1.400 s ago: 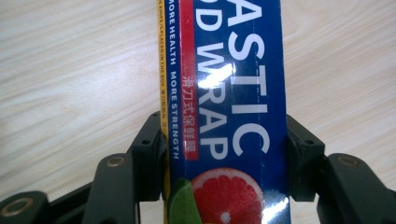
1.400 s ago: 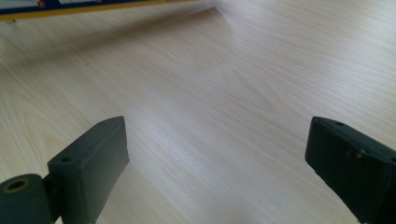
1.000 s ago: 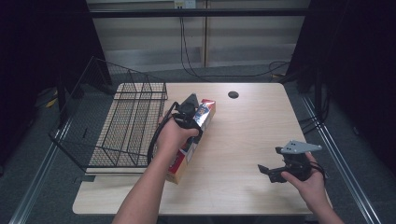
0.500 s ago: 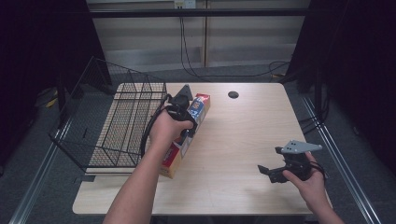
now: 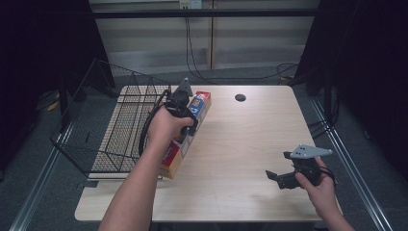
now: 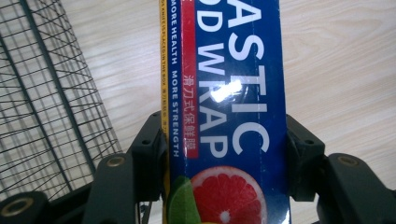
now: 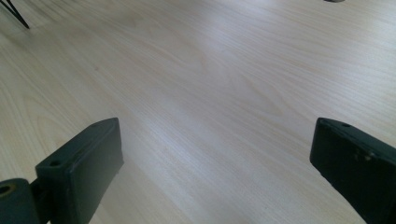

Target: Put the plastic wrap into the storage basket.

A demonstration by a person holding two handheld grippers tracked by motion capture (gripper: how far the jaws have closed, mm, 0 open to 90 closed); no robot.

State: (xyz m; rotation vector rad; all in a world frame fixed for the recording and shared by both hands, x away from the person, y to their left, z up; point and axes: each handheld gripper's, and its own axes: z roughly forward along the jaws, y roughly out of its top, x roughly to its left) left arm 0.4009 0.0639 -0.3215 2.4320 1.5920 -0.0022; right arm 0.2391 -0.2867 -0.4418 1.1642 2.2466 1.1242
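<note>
The left hand-held gripper (image 5: 185, 111) grips the wrap box (image 5: 184, 137) just beside the basket (image 5: 103, 130), its near end low over the worktop (image 5: 240, 144). I would raise it level before crossing the rim. The right hand-held gripper (image 5: 288, 177) waits open.

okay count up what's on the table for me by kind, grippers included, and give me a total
Plastic wrap boxes: 1, the long box, clamped between the left gripper's jaws.
Wire baskets: 1, the black basket at the table's left edge.
Grippers: 2, the left gripper on the box and the right gripper, jaws wide apart over bare wood.
Total: 4
</note>
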